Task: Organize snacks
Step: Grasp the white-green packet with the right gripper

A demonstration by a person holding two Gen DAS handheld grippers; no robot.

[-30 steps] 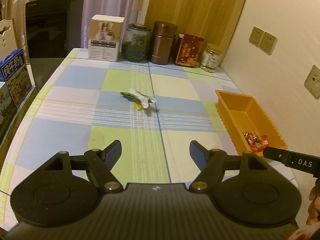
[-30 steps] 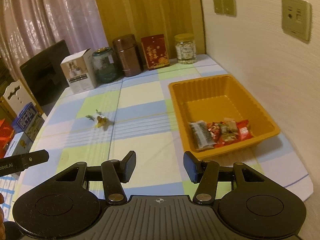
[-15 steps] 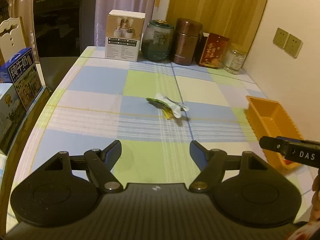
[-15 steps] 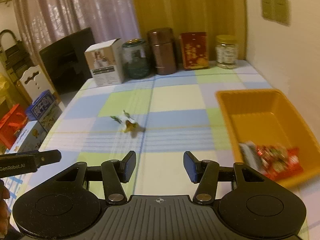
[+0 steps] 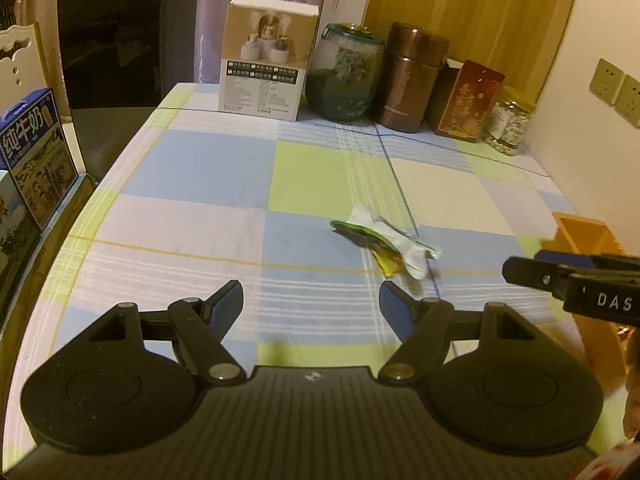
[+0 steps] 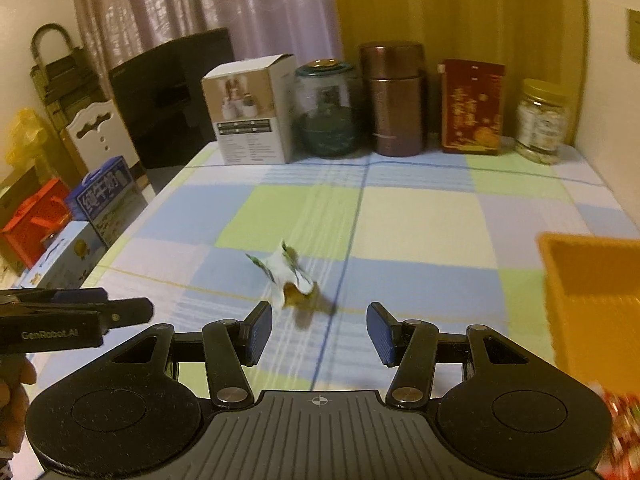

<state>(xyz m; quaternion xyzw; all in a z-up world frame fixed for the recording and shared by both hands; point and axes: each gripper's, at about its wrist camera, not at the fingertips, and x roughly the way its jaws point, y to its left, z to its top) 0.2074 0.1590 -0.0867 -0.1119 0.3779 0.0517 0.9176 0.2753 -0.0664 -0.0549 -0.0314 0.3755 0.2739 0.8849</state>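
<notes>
Both grippers have swung across the table toward the snack packets since a second ago, so the orange tray, which filled much of the right wrist view then, now shows only at the right edge. The table (image 5: 208, 168) carries a checked cloth of blue, green and white squares. Along its far edge stand a white box (image 5: 268, 56), a green glass jar (image 5: 344, 74), a brown canister (image 5: 412, 78), a red tin (image 5: 466, 100) and a small clear jar (image 5: 508, 122). The orange tray (image 6: 592, 288) sits at the right side of the table, with red wrappers blurred at the lower corner of the right wrist view. The left gripper (image 5: 311, 300) hangs over the cloth with its jaws apart and nothing between them. The right gripper (image 6: 318, 330) also has its jaws apart and empty, set narrower than the left. The snack packets (image 5: 386, 242), a small crumpled bunch in white, green and yellow, lie on the cloth near the middle of the table, well apart from the tray and just ahead of both grippers.
</notes>
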